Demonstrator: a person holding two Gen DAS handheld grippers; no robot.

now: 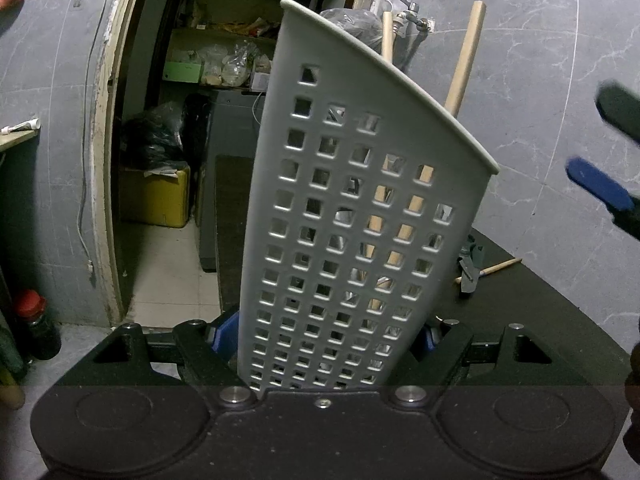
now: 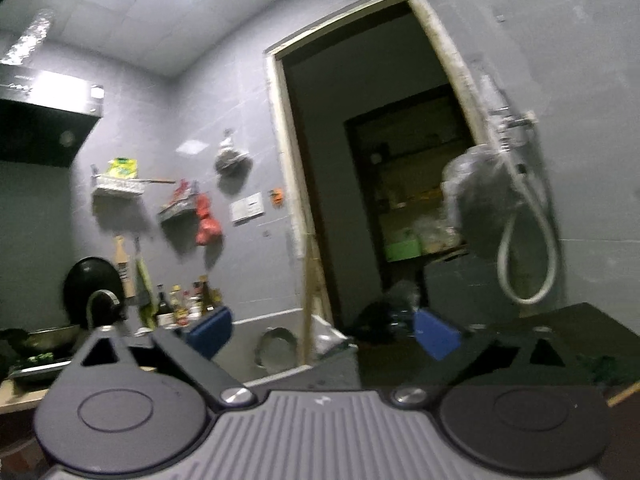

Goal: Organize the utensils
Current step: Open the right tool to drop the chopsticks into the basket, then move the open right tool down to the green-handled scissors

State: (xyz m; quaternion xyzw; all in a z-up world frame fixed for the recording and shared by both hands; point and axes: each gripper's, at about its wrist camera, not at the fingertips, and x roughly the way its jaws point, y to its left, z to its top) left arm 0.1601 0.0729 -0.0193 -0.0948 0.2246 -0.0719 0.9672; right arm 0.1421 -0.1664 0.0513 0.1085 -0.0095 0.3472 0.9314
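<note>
A grey perforated utensil holder [image 1: 340, 220] fills the left wrist view, upright with a slanted rim. My left gripper [image 1: 326, 334] is shut on its lower part, one blue pad on each side. Two wooden handles [image 1: 466, 60] stick out of its top. A dark utensil with a wooden handle [image 1: 476, 268] lies on the dark table [image 1: 540, 320] behind it. My right gripper [image 2: 324, 330] is open and empty, raised and pointing at the wall and doorway. Its blue fingers also show at the right edge of the left wrist view [image 1: 600, 186].
A doorway [image 1: 168, 140] opens to a storeroom with shelves, black bags and a yellow box [image 1: 154, 196]. A tap [image 1: 414, 16] sits on the tiled wall behind the holder. In the right wrist view a sink [image 2: 276, 346], bottles [image 2: 180, 302] and a hose [image 2: 528, 240] show.
</note>
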